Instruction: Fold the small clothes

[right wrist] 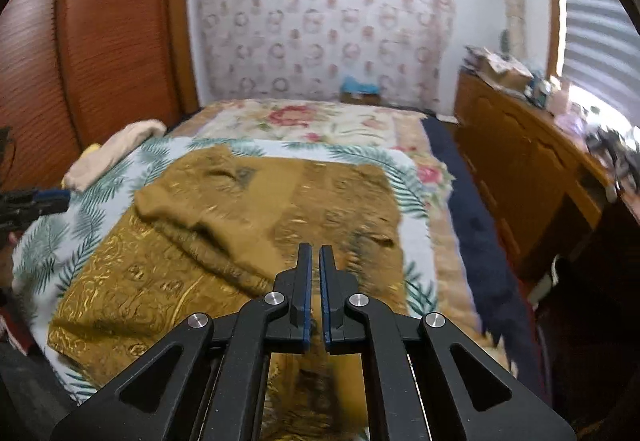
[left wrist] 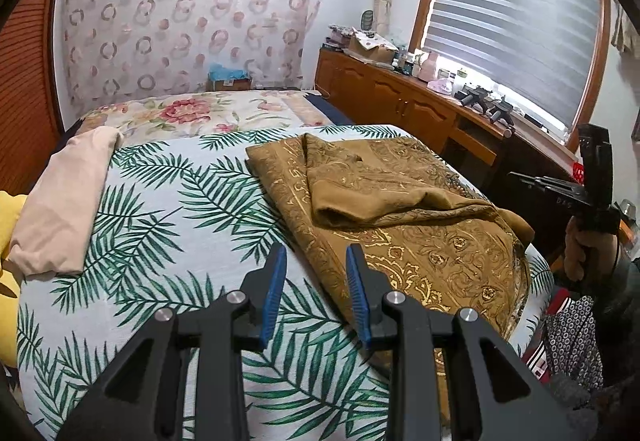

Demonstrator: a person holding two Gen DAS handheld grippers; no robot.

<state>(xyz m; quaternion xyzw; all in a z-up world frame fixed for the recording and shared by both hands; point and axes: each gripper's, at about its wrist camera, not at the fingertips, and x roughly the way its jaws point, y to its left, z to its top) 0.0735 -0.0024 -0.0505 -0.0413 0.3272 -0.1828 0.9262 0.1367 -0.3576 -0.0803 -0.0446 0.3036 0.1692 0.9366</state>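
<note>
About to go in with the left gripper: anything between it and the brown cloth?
Nothing visible. Only bare leaf-print sheet lies between the left gripper and the brown cloth; the beige cloth sits far left.

At lower centre of the frame the right gripper (right wrist: 315,253) has its blue-padded jaws nearly together with nothing between them. Behind it the brown gold-patterned cloth (right wrist: 248,217) lies rumpled on the palm-leaf sheet (right wrist: 60,237). A beige folded garment (right wrist: 116,149) rests at upper left.
</note>
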